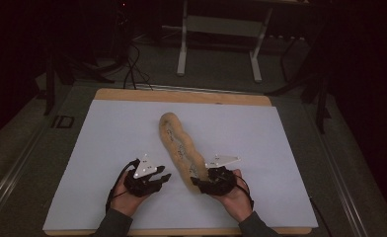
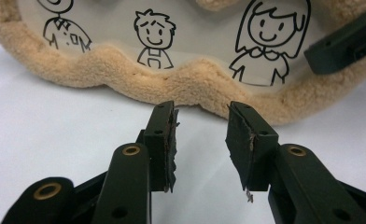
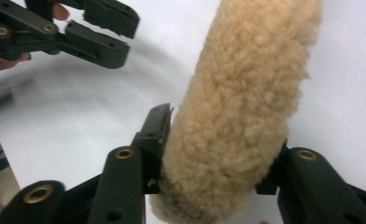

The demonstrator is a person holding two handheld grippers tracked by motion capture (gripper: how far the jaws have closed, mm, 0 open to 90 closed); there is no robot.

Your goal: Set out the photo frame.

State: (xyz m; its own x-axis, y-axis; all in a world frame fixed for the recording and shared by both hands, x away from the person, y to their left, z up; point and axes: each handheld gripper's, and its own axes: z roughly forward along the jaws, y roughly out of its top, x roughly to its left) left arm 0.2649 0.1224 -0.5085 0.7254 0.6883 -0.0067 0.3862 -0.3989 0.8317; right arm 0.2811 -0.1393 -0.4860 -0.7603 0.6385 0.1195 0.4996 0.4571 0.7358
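A long tan fleece pouch (image 1: 179, 143) with a clear window of cartoon figures lies slantwise on the white sheet (image 1: 107, 138). My right gripper (image 1: 197, 180) is at its near end. In the right gripper view that gripper (image 3: 221, 135) is shut on the pouch (image 3: 251, 70), with fleece bulging between the pads. My left gripper (image 1: 164, 177) rests to the left of the pouch. In the left gripper view it (image 2: 202, 116) stands open with nothing between its fingers, the tips just short of the pouch's wavy edge (image 2: 186, 84).
The white sheet covers a wooden board (image 1: 181, 95) whose far strip shows. A white table frame (image 1: 221, 29) and cables (image 1: 132, 69) are on the dark floor beyond. Bare sheet lies left and right of the pouch.
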